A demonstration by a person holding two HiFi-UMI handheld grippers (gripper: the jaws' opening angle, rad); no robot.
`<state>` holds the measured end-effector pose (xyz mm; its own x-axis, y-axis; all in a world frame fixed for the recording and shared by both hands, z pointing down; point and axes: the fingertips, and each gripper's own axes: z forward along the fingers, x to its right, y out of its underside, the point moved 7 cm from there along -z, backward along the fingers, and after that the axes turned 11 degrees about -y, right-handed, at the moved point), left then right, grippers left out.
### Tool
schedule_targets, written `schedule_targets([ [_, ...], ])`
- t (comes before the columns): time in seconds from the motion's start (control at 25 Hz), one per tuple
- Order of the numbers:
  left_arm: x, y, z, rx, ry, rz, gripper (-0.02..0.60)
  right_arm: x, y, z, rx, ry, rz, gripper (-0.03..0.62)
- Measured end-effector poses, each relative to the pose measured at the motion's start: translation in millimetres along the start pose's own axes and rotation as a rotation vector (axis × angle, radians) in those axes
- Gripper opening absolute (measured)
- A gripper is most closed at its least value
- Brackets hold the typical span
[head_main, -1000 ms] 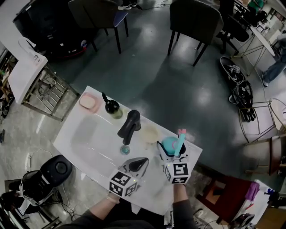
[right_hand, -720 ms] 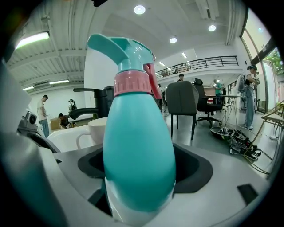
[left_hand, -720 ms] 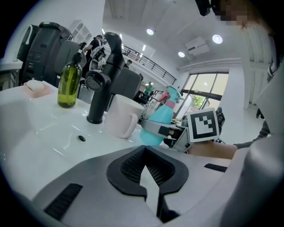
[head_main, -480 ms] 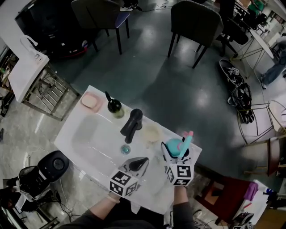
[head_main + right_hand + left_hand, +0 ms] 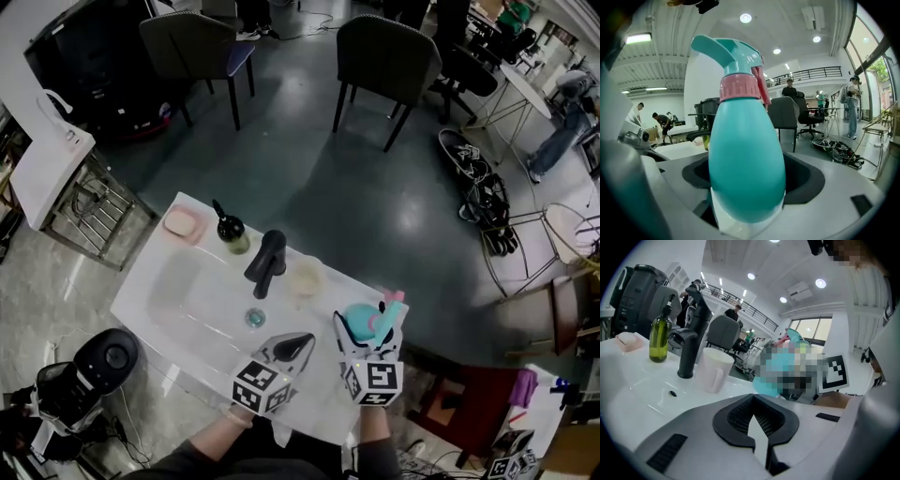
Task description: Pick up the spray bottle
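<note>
The teal spray bottle (image 5: 745, 154) with its pink collar stands upright between the jaws of your right gripper (image 5: 371, 330), which pinch its lower body from both sides. It sits at the near right end of the white sink top (image 5: 164, 258); you cannot tell whether its base touches the surface. Just left of it, your left gripper (image 5: 298, 342) hovers over the near edge, jaws pressed together on nothing. Farther off stand a pale cup (image 5: 306, 279), a black tap (image 5: 267, 262), a green bottle (image 5: 232, 232) and, far left, pink soap (image 5: 181, 223).
</note>
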<state>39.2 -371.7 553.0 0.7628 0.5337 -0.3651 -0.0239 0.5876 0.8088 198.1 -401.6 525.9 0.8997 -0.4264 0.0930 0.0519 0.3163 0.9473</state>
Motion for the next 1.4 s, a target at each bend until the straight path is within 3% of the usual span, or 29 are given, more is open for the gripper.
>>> schedule_targets([
  [0.6,39,-18,-22,0.014,0.146,0.071,0.005,-38,-17,-85,0.036,0.11,0.03,0.374],
  [1.0,49,-30,-52,0.04,0.194,0.115,0.005,-74,-22,-107,0.035,0.062,0.069,0.374],
  [1.4,46,-28,-59,0.021,0.217,0.142,0.005,-90,-19,-112,0.033,0.095,0.056,0.374],
])
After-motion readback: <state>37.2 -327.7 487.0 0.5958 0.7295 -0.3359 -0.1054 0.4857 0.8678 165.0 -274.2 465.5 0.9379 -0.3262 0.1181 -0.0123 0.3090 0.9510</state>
